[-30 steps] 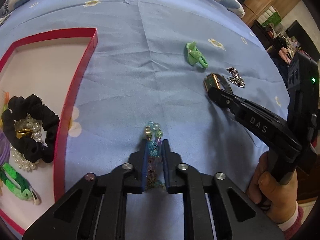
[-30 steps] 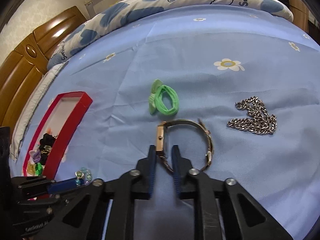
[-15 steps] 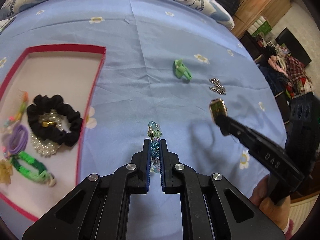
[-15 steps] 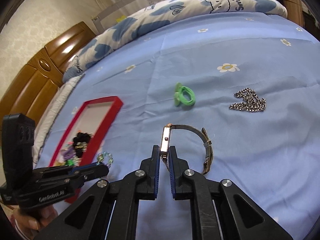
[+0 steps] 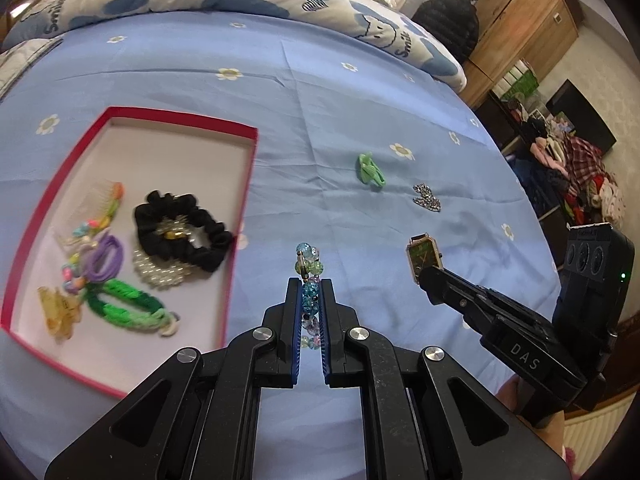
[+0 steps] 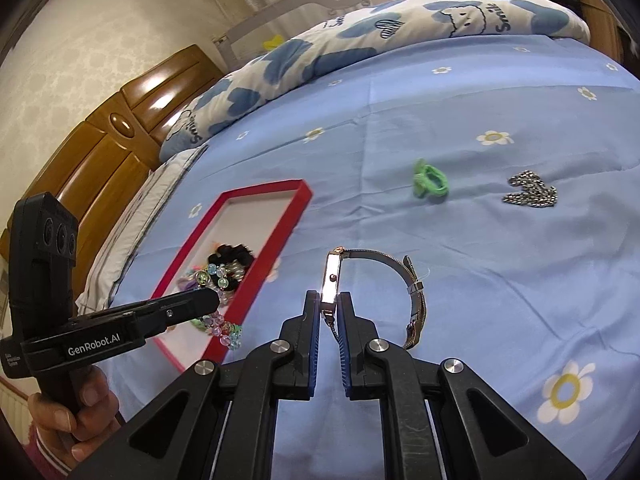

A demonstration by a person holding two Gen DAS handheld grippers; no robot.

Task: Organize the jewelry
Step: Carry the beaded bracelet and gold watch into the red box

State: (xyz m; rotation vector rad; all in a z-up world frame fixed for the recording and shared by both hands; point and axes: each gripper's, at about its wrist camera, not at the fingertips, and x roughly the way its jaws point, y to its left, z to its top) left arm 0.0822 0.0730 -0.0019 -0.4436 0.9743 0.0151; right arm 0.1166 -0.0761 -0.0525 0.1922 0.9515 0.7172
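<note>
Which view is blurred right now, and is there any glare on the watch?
Left wrist view: the red-rimmed tray and its contents are motion-smeared, while the beaded bracelet in the left gripper stays sharp. Right wrist view: sharp; the rectangular gold watch in the right gripper shows bright glare along its case edge.

The left wrist camera is looking along its claw (image 5: 311, 284) from above the bed (image 5: 280, 92), facing the pillow, with the red tray (image 5: 244, 184) close on its left. The right wrist camera is riding behind its own claw (image 6: 329, 294), facing the same way from farther right of the tray (image 6: 280, 224). Both views are sharing the tray, the bed (image 6: 480, 240) and each other's claw.
</note>
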